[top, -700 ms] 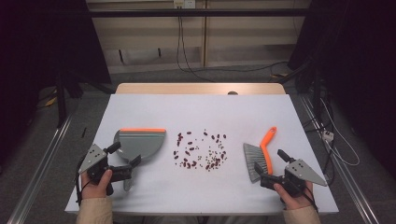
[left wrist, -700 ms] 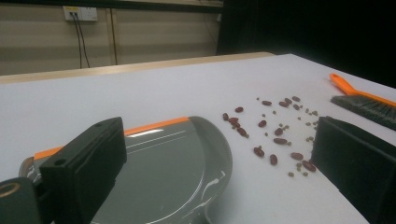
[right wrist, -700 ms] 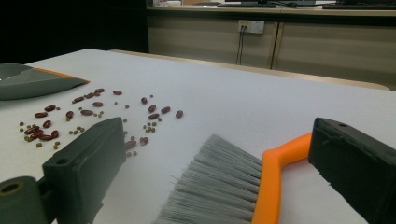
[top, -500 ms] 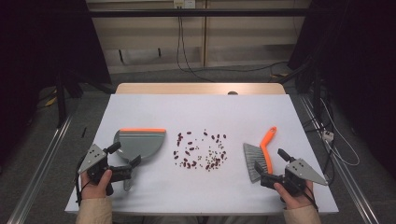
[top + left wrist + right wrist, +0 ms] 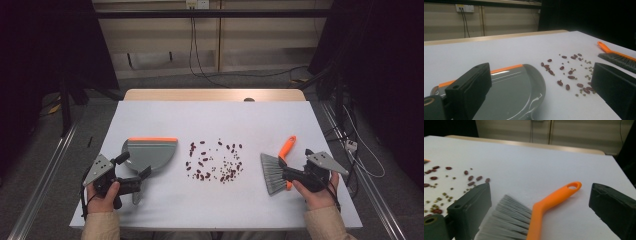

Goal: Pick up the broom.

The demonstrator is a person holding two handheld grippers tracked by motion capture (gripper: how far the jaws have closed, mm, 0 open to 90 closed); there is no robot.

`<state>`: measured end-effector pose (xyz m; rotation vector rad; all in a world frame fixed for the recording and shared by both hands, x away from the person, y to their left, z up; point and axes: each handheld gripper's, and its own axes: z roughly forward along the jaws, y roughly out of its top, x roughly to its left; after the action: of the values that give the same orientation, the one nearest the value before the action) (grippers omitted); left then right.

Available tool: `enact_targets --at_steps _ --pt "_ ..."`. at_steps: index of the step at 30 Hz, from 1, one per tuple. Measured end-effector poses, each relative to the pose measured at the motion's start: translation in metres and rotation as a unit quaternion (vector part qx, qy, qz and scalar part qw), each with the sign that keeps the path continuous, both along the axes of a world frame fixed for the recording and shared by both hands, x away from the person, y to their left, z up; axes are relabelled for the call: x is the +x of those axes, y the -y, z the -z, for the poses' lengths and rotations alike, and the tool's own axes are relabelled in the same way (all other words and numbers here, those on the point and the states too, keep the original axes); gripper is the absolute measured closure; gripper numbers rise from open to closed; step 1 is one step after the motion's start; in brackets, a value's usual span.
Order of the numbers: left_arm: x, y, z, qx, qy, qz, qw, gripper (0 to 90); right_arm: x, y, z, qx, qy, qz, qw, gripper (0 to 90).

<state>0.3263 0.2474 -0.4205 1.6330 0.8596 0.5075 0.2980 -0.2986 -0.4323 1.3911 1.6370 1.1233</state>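
Two cleaning tools flank a scatter of spilled beans (image 5: 215,161) on a white table (image 5: 210,115): a grey dustpan (image 5: 150,154) at the left, a hand brush (image 5: 278,167) at the right. The dustpan lies flat, its orange-edged straight lip on the far side and its rounded back and short handle toward the person, so its long axis runs toward and away from the person, slightly angled. The brush also lies flat; its orange handle (image 5: 287,148) points away from the person and a little rightward, ending in a hanging hole, while the grey bristles (image 5: 271,172) fan toward the near-left.

Just before the dustpan's near end, the left gripper (image 5: 141,179) rests in the person's left hand (image 5: 102,195), jaws spread wide with the pan's back between them and not pressed, as the left gripper view shows (image 5: 509,92). At the brush's near end, the right gripper (image 5: 286,175) sits in the right hand (image 5: 317,192), jaws likewise apart; the right gripper view shows bristles and handle (image 5: 549,202) lying between the two black jaws, touched by neither.

Dark red beans and smaller greenish bits lie loose between pan and brush, close to the pan's right edge and well short of the bristles. Beyond the table's wooden far rim (image 5: 215,94), cables (image 5: 200,55) run across the floor before pale panelling.
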Motion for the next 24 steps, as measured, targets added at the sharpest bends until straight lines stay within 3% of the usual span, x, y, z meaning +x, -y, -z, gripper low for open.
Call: enact_targets --at_steps 1,2,3,6,7,9,15,19,22,24 --pt "0.0 0.0 0.0 -0.002 -0.001 -0.001 1.0 3.1 0.005 0.0 0.002 0.005 -0.016 0.007 0.9998 8.3" --pt "0.0 0.0 0.0 -0.004 0.0 -0.002 1.0 3.1 0.005 0.0 0.002 0.005 -0.016 0.007 0.9998 8.3" --pt "0.0 -0.001 0.0 -0.005 0.0 -0.002 1.0 3.1 0.016 0.001 0.006 0.004 -0.038 0.011 0.9992 12.2" --pt "0.0 -0.002 0.0 -0.007 0.0 -0.002 1.0 3.1 0.026 0.0 0.01 -0.002 -0.051 0.016 0.9986 16.9" --pt "0.0 -0.002 0.0 -0.007 -0.001 -0.001 1.0 3.1 0.036 0.0 0.013 -0.004 -0.07 0.025 0.9972 19.1" --pt "0.0 -0.002 0.0 -0.009 -0.002 0.0 1.0 3.1 0.039 0.0 0.014 -0.004 -0.078 0.03 0.9965 21.4" --pt "0.002 -0.002 0.001 -0.008 -0.004 0.002 1.0 3.1 0.054 -0.002 0.024 0.006 -0.131 0.058 0.9897 29.4" --pt "0.004 0.0 0.001 -0.005 -0.005 0.005 1.0 3.1 0.06 -0.003 0.03 0.001 -0.155 0.057 0.9863 37.7" --pt "0.005 0.001 0.002 -0.004 -0.008 0.007 0.9999 3.1 0.063 -0.005 0.03 -0.003 -0.16 0.053 0.9857 42.9" --pt "0.006 0.001 0.002 -0.006 -0.011 0.008 0.9999 3.1 0.07 -0.008 0.028 -0.018 -0.187 0.031 0.9817 45.9"
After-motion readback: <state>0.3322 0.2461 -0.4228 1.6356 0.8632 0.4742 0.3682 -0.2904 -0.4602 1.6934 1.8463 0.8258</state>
